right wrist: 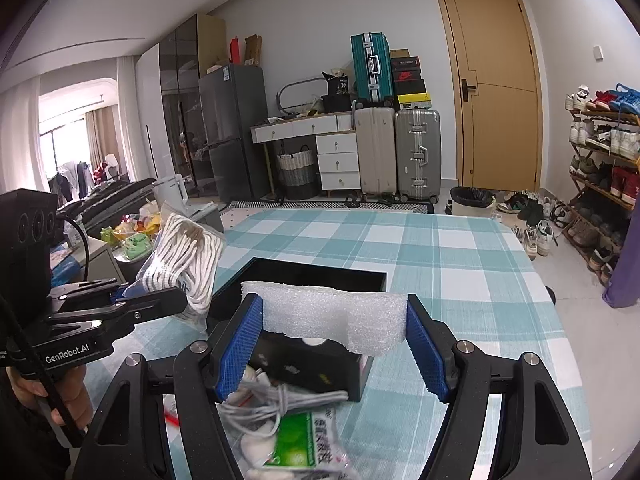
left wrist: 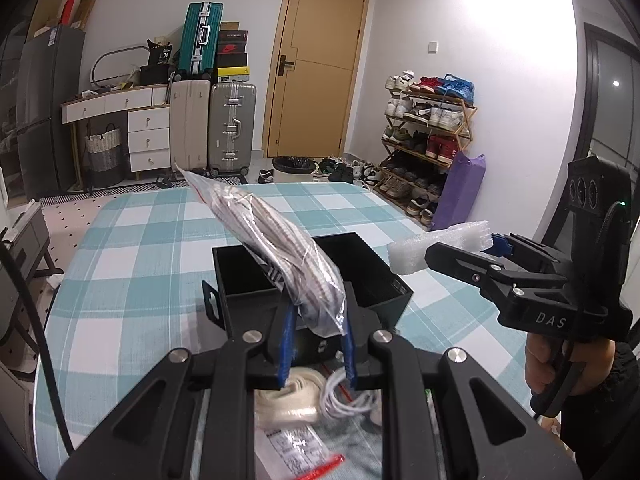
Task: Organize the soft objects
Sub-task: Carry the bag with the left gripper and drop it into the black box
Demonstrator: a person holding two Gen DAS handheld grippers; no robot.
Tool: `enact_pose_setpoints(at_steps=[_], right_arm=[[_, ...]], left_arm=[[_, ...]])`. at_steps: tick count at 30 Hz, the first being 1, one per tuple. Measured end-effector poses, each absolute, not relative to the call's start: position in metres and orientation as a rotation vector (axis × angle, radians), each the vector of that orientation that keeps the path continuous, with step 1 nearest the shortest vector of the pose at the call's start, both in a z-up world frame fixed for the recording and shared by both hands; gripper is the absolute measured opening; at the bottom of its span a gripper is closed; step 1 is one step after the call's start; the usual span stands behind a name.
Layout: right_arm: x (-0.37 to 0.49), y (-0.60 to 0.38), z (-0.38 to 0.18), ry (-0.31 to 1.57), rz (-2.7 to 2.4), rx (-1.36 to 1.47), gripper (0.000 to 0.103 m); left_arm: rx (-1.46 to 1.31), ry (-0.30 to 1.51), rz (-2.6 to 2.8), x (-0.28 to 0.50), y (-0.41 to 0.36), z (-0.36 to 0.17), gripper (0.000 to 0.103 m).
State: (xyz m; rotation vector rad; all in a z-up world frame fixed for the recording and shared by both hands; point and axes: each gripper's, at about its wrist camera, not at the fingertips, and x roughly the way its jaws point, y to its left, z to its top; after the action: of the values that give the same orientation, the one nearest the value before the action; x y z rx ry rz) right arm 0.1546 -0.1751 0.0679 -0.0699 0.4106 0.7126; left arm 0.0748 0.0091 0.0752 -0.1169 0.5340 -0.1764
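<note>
Left gripper [left wrist: 318, 344] pinches a clear bag of white cord [left wrist: 280, 252], held above the black open-top box [left wrist: 384, 280] on the teal checked tablecloth [left wrist: 140, 248]. Right gripper [right wrist: 334, 344] clamps a white foam sheet [right wrist: 332, 312] between its blue pads, above the same box. Visible box interior appears bare. Loose white cable [right wrist: 276, 400] and a green packet [right wrist: 304, 440] lie on the cloth just before the box.

My right gripper [right wrist: 334, 344] clamps a white foam block [right wrist: 334, 314] between its blue pads, held above the black box [right wrist: 304, 276] on the checked tablecloth [right wrist: 460, 264]. At left, my left gripper [right wrist: 176, 298] pinches a clear bag of white cord [right wrist: 186, 258]. Below lie tangled white cables [right wrist: 276, 400] and a green packet [right wrist: 300, 438].
</note>
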Motion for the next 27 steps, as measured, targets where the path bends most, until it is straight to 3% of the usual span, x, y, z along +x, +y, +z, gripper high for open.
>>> enact_pose_setpoints(at_steps=[27], right_arm=[[0.21,-0.104,0.033,0.516,0.71,-0.29,0.071]], left_arm=[[-0.051,0.679,-0.129,0.142,0.003,0.037,0.018]])
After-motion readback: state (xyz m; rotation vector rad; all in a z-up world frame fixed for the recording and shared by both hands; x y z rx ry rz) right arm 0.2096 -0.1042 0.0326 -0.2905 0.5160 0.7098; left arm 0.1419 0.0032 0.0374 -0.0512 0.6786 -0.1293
